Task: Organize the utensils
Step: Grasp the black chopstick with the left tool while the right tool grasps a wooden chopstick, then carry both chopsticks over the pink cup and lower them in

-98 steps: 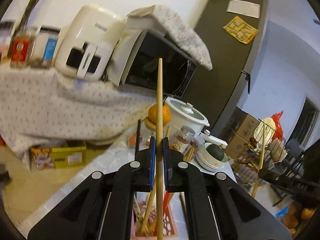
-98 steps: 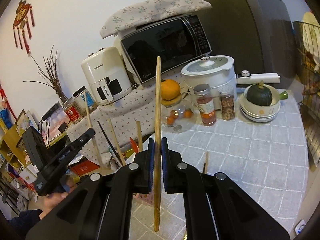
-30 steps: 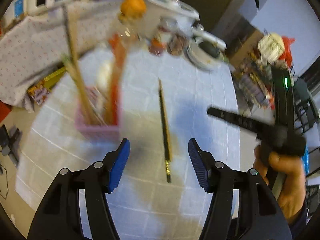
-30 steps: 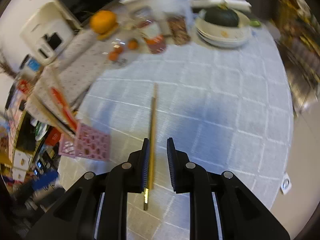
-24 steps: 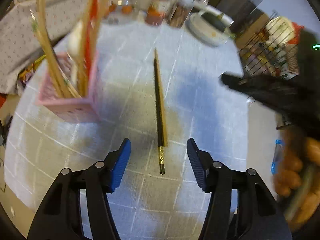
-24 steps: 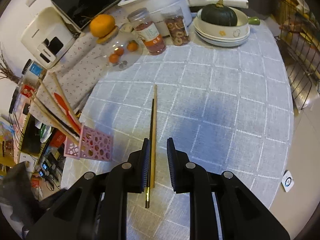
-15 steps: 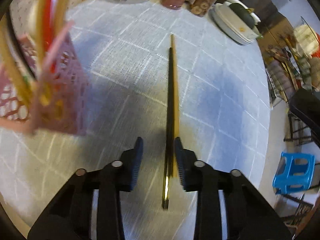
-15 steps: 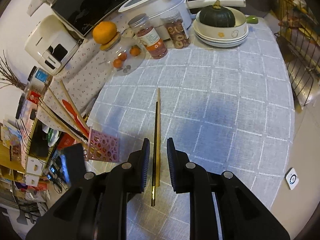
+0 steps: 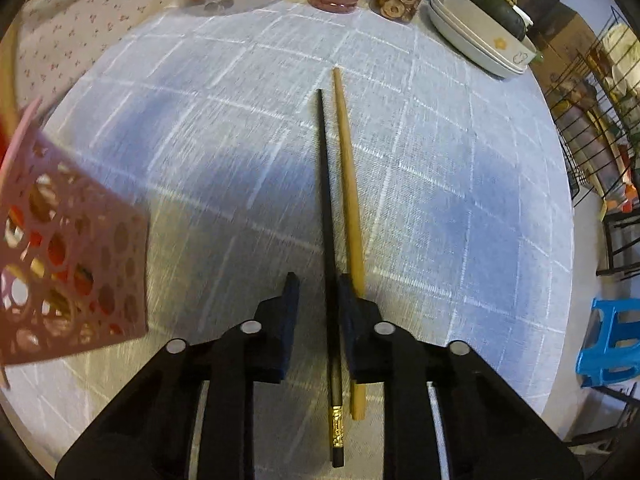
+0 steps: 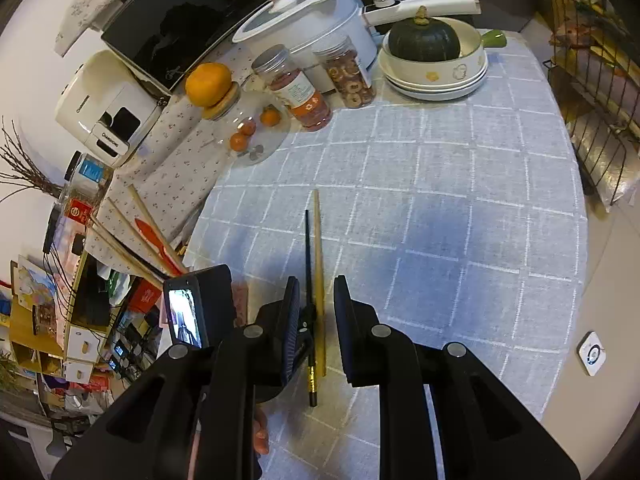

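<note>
A black chopstick point(image 9: 325, 200) and a wooden chopstick point(image 9: 349, 184) lie side by side on the grey checked tablecloth point(image 9: 440, 208). My left gripper point(image 9: 318, 300) is low over their near ends and its jaws are closing. The black chopstick runs between them, close to the right finger point(image 9: 352, 312), with a gap on the left side. The wooden one passes under that right finger. My right gripper point(image 10: 316, 304) hovers higher, open and empty, with both chopsticks point(image 10: 316, 248) far below it. A pink perforated holder point(image 9: 72, 264) with several utensils stands to the left.
Stacked bowls holding a green squash point(image 10: 424, 40), two jars point(image 10: 296, 88), a glass plate with small oranges point(image 10: 248, 136) and a white pot point(image 10: 312, 12) line the table's far side. A wire rack point(image 10: 592, 120) and a blue stool point(image 9: 608, 344) stand beyond the right edge.
My left gripper has dropped down over the two chopsticks and its jaws have narrowed around the black one. The pink holder slid to the left of its view. The right gripper barely moved.
</note>
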A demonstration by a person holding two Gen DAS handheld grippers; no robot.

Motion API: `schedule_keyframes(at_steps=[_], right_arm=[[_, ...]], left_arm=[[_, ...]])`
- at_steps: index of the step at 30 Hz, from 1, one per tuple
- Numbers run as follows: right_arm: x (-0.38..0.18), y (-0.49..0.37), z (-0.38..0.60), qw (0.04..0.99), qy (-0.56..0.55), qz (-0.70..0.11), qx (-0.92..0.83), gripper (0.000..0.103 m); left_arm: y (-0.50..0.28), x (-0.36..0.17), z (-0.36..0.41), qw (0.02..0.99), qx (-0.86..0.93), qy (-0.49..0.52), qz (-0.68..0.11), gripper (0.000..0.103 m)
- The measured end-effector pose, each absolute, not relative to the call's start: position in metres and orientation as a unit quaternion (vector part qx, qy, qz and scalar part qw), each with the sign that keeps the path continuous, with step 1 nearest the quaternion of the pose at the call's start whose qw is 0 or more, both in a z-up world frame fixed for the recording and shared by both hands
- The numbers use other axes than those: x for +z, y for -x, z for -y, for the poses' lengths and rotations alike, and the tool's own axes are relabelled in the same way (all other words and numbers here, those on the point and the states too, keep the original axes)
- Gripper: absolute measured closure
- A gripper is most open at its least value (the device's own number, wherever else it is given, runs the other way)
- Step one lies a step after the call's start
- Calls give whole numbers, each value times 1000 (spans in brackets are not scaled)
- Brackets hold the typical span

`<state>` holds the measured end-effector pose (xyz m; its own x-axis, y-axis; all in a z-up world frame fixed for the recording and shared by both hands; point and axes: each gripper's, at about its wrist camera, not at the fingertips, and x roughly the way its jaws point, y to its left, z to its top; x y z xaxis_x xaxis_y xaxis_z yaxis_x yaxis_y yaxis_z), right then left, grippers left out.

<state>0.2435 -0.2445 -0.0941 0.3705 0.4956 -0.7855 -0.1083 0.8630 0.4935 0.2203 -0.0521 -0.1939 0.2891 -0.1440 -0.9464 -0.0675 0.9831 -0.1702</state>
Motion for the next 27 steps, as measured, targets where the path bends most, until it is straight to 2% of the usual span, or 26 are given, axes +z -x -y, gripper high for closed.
schedule_keyframes(at_steps=[1, 2, 12, 21, 27], right_arm=[[-96, -245, 246, 808, -181, -530, 183, 83], [-98, -247, 247, 808, -177, -533, 178, 83], [-142, -274, 225, 791, -120, -578, 161, 84], [-192, -296, 156, 770, -79, -602, 195, 84], [-213, -315, 131, 770, -65, -607, 185, 84]], left_arm=[[-221, -194, 52, 800, -29, 85, -594, 89], [-222, -195, 53, 800, -38, 83, -593, 97], [-199, -175, 43, 806, -88, 103, -576, 98], [-142, -89, 14, 836, -150, 140, -508, 98], [-135, -50, -25, 863, -146, 167, -454, 98]])
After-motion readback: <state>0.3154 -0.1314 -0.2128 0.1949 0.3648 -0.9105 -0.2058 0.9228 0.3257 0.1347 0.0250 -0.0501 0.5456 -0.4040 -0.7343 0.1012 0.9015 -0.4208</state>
